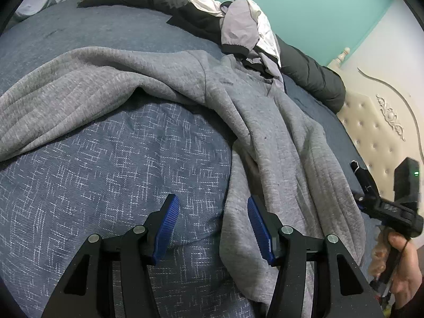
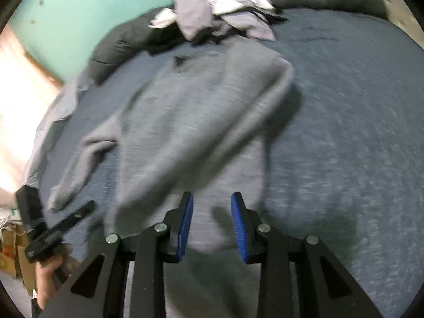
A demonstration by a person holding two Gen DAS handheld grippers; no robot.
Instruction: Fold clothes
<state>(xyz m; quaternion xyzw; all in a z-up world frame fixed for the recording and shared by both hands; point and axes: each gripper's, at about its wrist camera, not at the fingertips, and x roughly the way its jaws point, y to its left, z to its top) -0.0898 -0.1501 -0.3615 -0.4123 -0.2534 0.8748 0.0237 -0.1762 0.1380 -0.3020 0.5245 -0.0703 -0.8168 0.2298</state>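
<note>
Here, a heather-grey knitted sweatshirt [image 1: 278, 137] lies spread, rumpled and partly folded over itself, on a bed covered by a dark-blue woven blanket with a pale crosshatch pattern [image 1: 106, 175]. In the left wrist view one sleeve runs off to the left across the blanket, while the body of the garment runs down toward the lower edge of the frame. The left hand-held gripper [image 1: 213, 225] (black frame, ribbed blue pads) stands released, its jaws apart over the blanket; the right-hand pad lies at the sweatshirt's edge, though whether it touches the cloth cannot be told. Nothing is pinched between the pads.

The right wrist view is blurred. The right hand-held gripper [image 2: 212, 224] hovers above the sweatshirt's near hem with its jaws narrower but still parted and nothing clamped in them. At that view's lower left a person's hand [image 2: 49, 270] holds the other gripper's handle.

Behind the sweatshirt a loose heap of white and pale lilac-grey garments [image 1: 246, 23] rests against a rolled dark-grey quilted duvet [image 1: 312, 71] along the teal wall [image 1: 304, 5]. A cream tufted headboard with carved ornament [image 1: 379, 132] stands at the right of the left wrist view.
</note>
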